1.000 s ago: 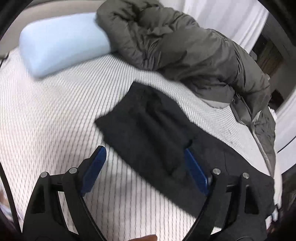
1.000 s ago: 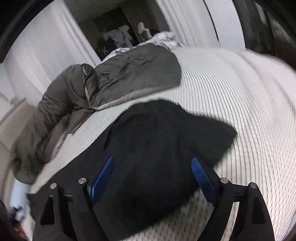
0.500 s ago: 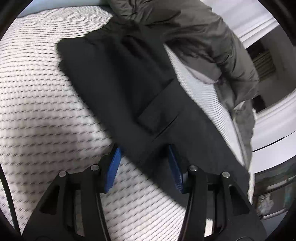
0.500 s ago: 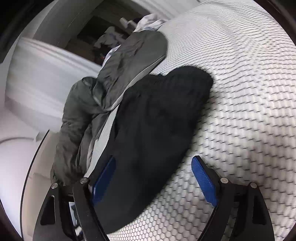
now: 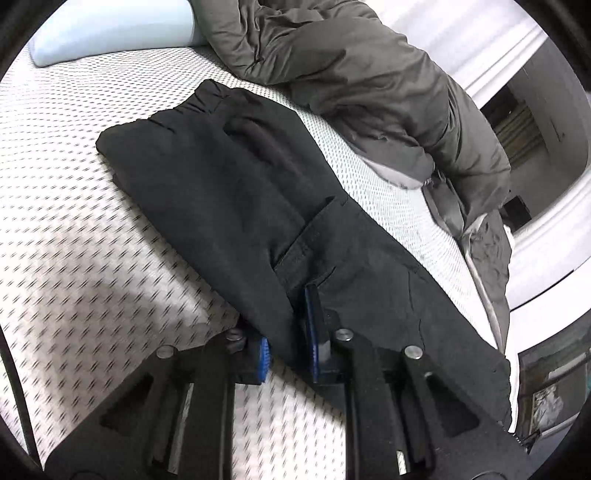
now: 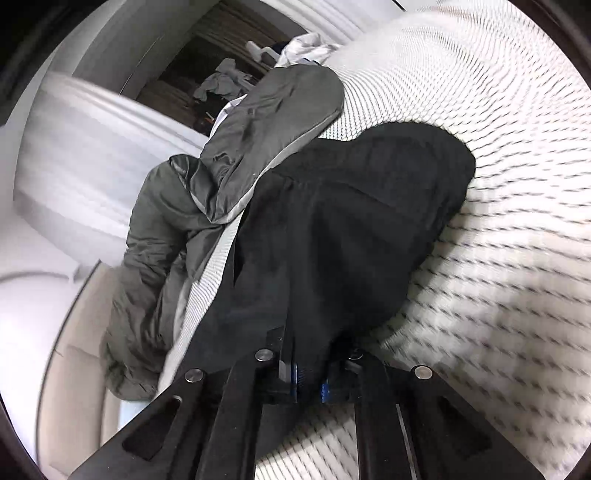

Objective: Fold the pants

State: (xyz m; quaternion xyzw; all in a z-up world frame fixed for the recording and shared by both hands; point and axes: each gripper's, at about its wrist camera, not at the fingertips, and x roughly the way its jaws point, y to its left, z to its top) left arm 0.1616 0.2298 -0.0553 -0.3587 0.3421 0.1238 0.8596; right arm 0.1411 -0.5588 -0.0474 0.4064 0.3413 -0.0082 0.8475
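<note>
Black pants (image 5: 240,192) lie flat on the white mesh mattress (image 5: 74,221), waistband toward the pillow, legs running to the lower right. My left gripper (image 5: 288,332) is shut on the near edge of the pants, close to a pocket flap. In the right wrist view the pants (image 6: 351,221) stretch away from me, and my right gripper (image 6: 310,380) is shut on a bunched fold of their near edge. Both sets of blue pads are partly buried in the black cloth.
A grey puffy jacket (image 5: 369,85) lies along the far side of the pants and also shows in the right wrist view (image 6: 236,155). A light blue pillow (image 5: 110,29) lies at the head of the mattress. White curtains and a dark doorway stand beyond.
Both grippers dropped from above the pants to the near edge and closed: open a second ago, half closed half a second ago, now pinching the cloth.
</note>
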